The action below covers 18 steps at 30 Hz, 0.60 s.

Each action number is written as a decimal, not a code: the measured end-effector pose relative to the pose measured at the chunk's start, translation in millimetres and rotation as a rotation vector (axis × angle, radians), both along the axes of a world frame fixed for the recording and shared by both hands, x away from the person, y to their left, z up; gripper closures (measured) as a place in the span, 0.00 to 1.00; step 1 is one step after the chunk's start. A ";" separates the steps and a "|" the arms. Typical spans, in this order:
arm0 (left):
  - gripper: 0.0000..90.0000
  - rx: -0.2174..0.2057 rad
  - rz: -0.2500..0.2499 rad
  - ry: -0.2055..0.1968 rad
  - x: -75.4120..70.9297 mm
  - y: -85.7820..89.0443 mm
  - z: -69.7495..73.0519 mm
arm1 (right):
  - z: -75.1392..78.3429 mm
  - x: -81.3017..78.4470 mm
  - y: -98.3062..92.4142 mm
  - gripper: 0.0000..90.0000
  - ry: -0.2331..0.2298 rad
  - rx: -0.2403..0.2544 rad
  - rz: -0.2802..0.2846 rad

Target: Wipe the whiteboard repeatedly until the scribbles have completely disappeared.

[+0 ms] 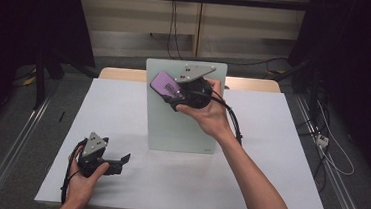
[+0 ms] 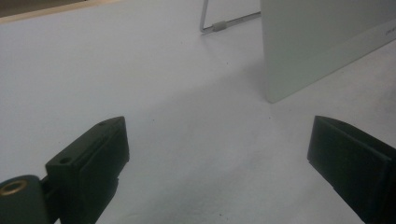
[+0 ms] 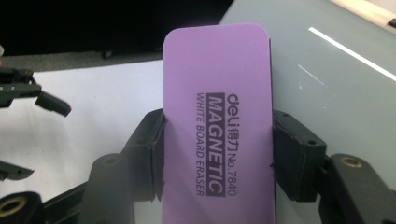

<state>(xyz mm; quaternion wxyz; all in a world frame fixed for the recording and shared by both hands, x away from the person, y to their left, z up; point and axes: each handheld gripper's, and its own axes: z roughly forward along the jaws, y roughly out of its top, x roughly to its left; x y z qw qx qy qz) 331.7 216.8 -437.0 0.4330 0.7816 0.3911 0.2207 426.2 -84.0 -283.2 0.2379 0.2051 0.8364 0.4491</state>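
Observation:
A small pale whiteboard (image 1: 182, 119) stands propped upright at the middle of the white table. My right gripper (image 1: 170, 96) is held against its upper part, shut on a purple magnetic whiteboard eraser (image 1: 163, 84). Seen from the right gripper view, the eraser (image 3: 217, 116) is pinched across its width between both pads, with the board (image 3: 336, 88) just behind it. My left gripper (image 1: 119, 162) rests low on the table at the front left, open, with nothing between its fingers. The left gripper view shows bare table between the jaws and the board's lower corner (image 2: 299, 56) ahead.
A white sheet covers the table (image 1: 279, 157), whose wooden far edge (image 1: 120, 73) shows behind it. The board's wire stand (image 2: 219, 24) sits behind the board. Cables run across the floor behind and to the right of the table.

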 end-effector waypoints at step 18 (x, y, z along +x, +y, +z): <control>0.06 -0.001 0.008 -0.002 -1.5 2.8 1.0 | 11.0 -0.2 -22.2 0.47 -0.023 0.034 -0.037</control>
